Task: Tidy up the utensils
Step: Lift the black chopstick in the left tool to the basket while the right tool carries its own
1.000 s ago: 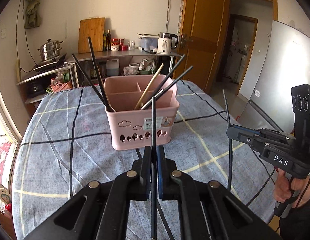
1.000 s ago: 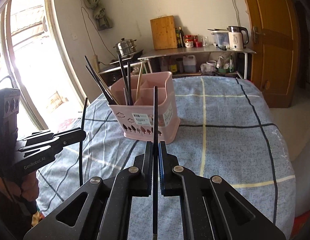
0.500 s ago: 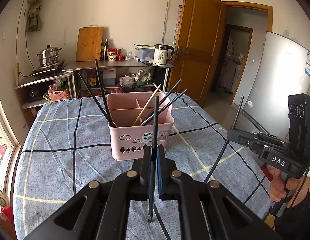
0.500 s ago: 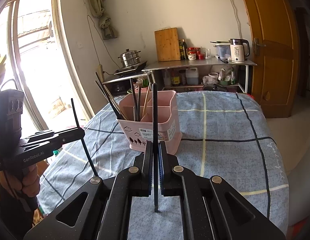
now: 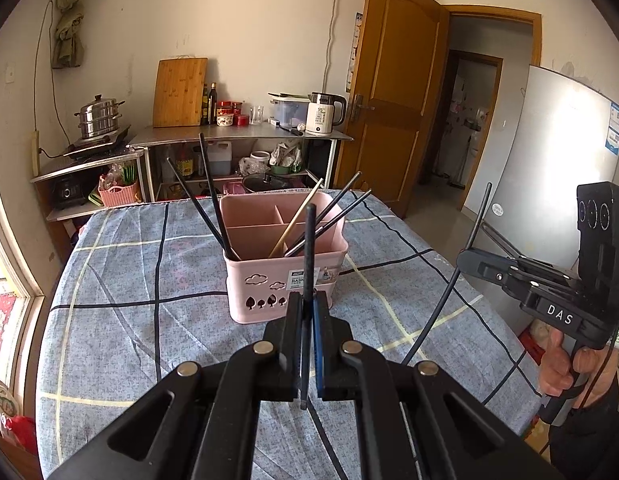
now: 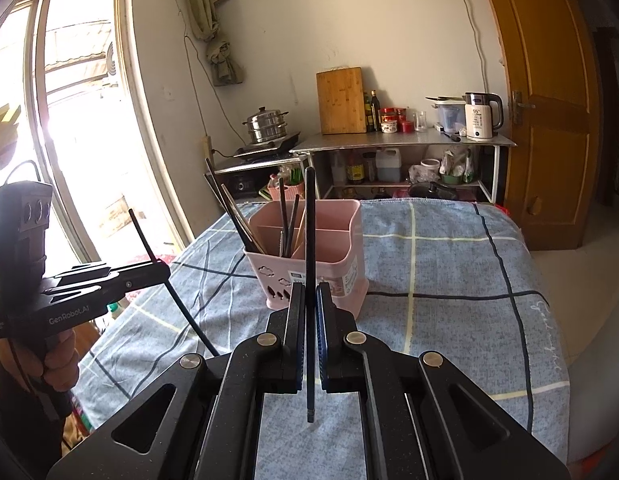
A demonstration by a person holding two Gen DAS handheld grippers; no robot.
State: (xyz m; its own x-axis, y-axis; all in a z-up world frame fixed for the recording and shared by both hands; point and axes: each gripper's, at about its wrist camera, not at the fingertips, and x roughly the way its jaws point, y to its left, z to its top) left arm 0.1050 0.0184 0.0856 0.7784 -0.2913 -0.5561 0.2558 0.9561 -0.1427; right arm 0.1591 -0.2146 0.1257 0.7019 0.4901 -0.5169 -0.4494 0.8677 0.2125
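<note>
Chopsticks are the whole story here: each gripper has one black chopstick pinched tight between its fingers. The left gripper is clamped on a chopstick that stands nearly upright, top end lining up in front of the pink caddy. Same deal on the other side, the right gripper is closed on its own chopstick, also nearly upright, with the caddy just past the fingertips.

Both grippers sit on the near side of the caddy and hang above the table, not touching it as far as I can tell. From the left camera you can see the right gripper off to the caddy's right with its stick tilted.

Inside the caddy there are already several black chopsticks leaning out of the left and right front sections, plus one wooden chopstick leaning in the right one. Rear sections look bare from here, hard to say for sure.

Caddy stands on a blue checked tablecloth. Behind the caddy: a metal shelf with a cutting board, a white kettle and a steamer pot. A wooden door is behind the caddy to the right.
</note>
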